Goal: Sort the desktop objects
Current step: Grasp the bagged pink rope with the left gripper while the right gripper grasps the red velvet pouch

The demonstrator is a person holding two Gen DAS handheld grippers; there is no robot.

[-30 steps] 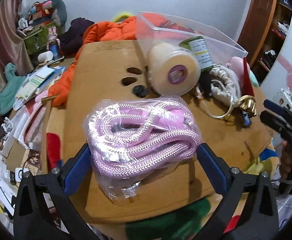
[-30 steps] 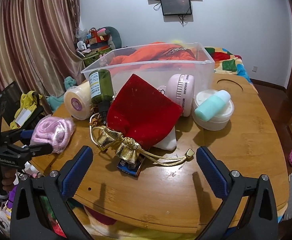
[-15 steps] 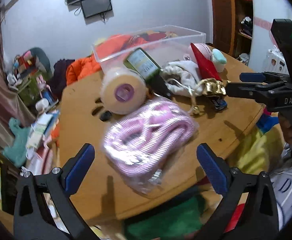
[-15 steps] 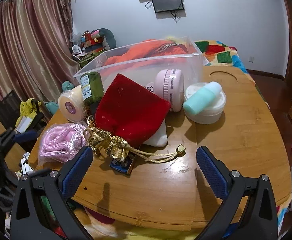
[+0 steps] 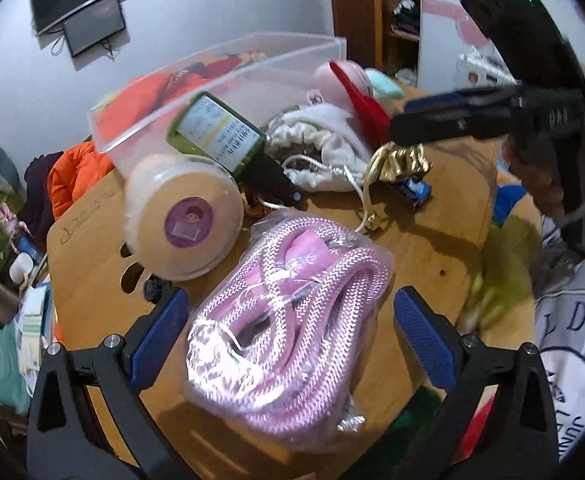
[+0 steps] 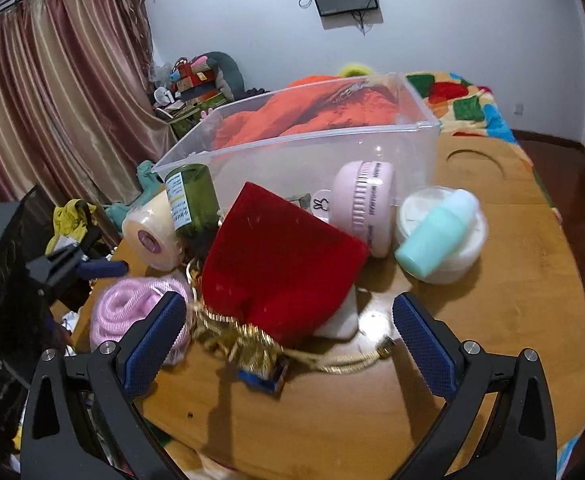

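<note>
Sorting, approach step. The left tool [image 5: 290, 332] stands wide open astride the bagged pink rope [image 5: 288, 316], gripping nothing; the rope lies on the surface [image 5: 432, 248] near its front edge, just beside the tape roll [image 5: 184, 220]. The right tool [image 6: 288, 344], equally wide open and empty, faces the red pouch [image 6: 280, 264] in front of the clear bin [image 6: 312, 148] (apparently empty). Judged next: close the left tool on the rope, firmly, since the slick bag may slip, then carry it to the bin.
</note>
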